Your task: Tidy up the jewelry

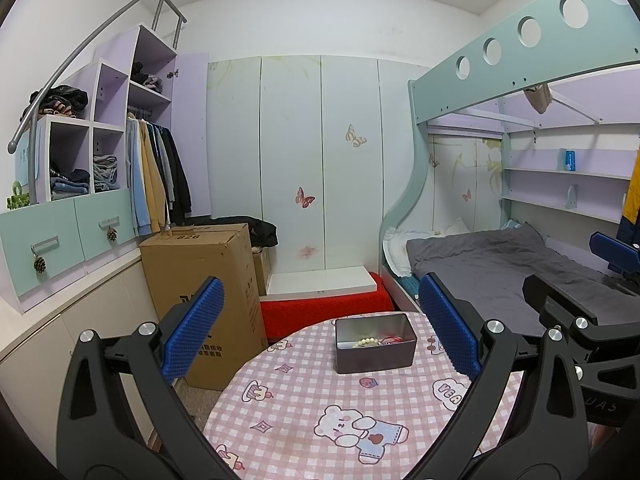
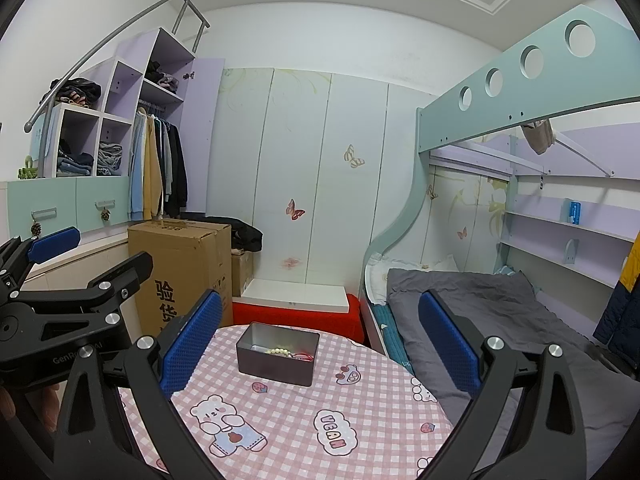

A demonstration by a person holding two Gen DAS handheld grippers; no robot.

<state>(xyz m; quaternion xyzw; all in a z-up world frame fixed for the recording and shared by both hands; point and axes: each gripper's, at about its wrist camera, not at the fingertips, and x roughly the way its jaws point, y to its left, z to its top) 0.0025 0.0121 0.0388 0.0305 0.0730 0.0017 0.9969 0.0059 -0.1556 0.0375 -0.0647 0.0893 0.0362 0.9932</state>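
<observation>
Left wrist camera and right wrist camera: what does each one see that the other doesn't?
Only the left wrist view shows the open left gripper from behind, with the right gripper off to its side.

Only the right wrist view shows the open right gripper from behind, the left gripper beside it, and fingers of a hand.

Both show the round pink checked table, the grey metal tin holding a pale bead bracelet, and the brown cardboard box.
</observation>
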